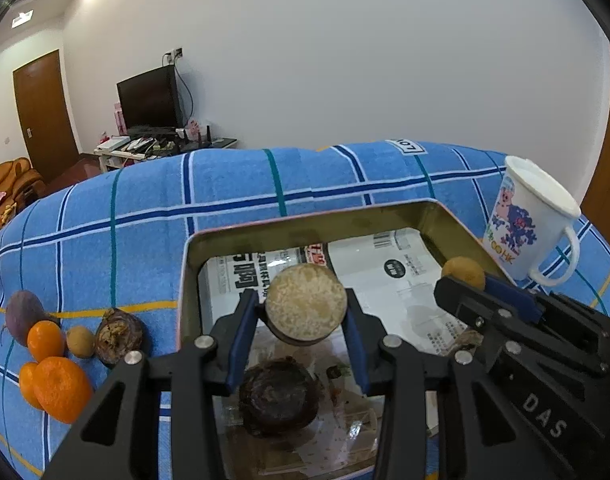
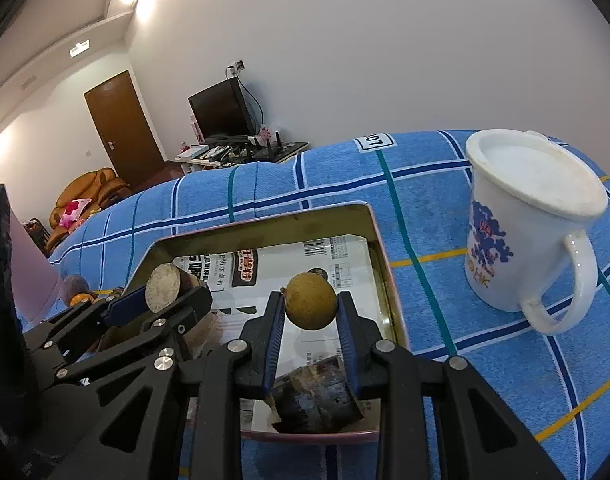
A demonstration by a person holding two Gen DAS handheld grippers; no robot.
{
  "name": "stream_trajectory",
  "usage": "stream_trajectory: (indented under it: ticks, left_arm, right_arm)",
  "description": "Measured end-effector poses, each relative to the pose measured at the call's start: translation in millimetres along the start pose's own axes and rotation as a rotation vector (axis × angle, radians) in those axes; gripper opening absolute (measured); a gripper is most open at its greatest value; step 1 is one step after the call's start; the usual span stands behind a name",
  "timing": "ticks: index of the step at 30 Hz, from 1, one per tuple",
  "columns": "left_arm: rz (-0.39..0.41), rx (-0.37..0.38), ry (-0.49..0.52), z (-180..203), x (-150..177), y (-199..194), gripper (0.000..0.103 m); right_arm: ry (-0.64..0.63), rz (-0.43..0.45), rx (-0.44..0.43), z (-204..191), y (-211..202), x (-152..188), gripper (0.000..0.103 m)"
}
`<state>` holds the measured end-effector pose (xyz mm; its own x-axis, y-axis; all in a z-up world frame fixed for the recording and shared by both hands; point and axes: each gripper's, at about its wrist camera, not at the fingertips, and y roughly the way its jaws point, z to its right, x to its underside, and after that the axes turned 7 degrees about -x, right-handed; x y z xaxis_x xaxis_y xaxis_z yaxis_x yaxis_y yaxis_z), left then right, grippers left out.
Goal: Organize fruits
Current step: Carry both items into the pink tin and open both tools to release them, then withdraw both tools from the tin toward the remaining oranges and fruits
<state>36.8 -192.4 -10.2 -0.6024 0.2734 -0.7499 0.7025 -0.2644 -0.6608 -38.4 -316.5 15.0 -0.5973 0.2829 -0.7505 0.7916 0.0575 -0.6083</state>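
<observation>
Bed cover (image 1: 233,184): a blue checked cloth with dark blue, white, green and yellow lines; it carries all the things.
Tin tray (image 1: 305,220): a shallow metal tray with rounded corners, near the middle of the cover, lined with printed paper sheets.
Mug (image 2: 521,236): white, with a blue and pink cartoon print and a white lid; it stands upright on the cover, just beside the right rim of the tray, handle turned to the near side.
Left gripper (image 1: 303,312): above the tray, pointing down and forward; its jaws are narrow and hold a cut root piece (image 1: 306,307), whose pale round cut face turns to the camera.
Right gripper (image 2: 311,308): above the right part of the tray; a small brown round fruit (image 2: 311,301) sits between the blue pads. The left pad touches it; on the right side I cannot tell if a thin gap is there.
Dark root pieces: one (image 1: 277,398) lies on the paper at the near side of the tray, under the left gripper; another (image 2: 317,396) lies under the right gripper.
Fruits outside the tray: at the left side of the cover, two oranges (image 1: 59,384), a third orange (image 1: 45,338), a purple root (image 1: 23,314), a small brown fruit (image 1: 80,342) and a dark rough root (image 1: 119,336), close together.
</observation>
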Motion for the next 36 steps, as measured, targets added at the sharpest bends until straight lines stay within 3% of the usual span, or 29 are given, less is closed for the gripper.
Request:
stream_trajectory:
  ticks: [9, 11, 13, 15, 19, 21, 29, 36]
  left_arm:
    - [0.019, -0.015, 0.008, 1, 1, -5, 0.046]
    - [0.028, -0.018, 0.014, 3, 2, -7, 0.052]
    - [0.044, -0.037, 0.017, 4, 2, -10, 0.065]
    - [0.068, -0.058, 0.013, 2, 2, -16, 0.074]
    - [0.154, -0.096, -0.013, -2, 5, -32, 0.098]
    - [0.203, -0.122, -0.034, -5, 6, -40, 0.103]
    - [0.301, -0.185, -0.025, -13, 11, -59, 0.103]
    - [0.321, -0.196, -0.057, -28, 18, -72, 0.103]
  right_arm:
    - [0.035, 0.025, -0.011, 3, -6, 1, 0.038]
    - [0.054, 0.058, -0.021, 6, -13, 0, 0.038]
    - [0.056, 0.094, -0.013, 7, -19, 0, 0.042]
    - [0.053, 0.147, 0.009, 7, -27, -1, 0.059]
    - [0.041, 0.324, 0.073, 5, -54, 1, 0.072]
    - [0.033, 0.400, 0.113, 4, -65, 3, 0.081]
    - [0.001, 0.488, 0.129, -2, -75, 8, 0.082]
    - [-0.047, 0.528, 0.132, -13, -80, 10, 0.082]
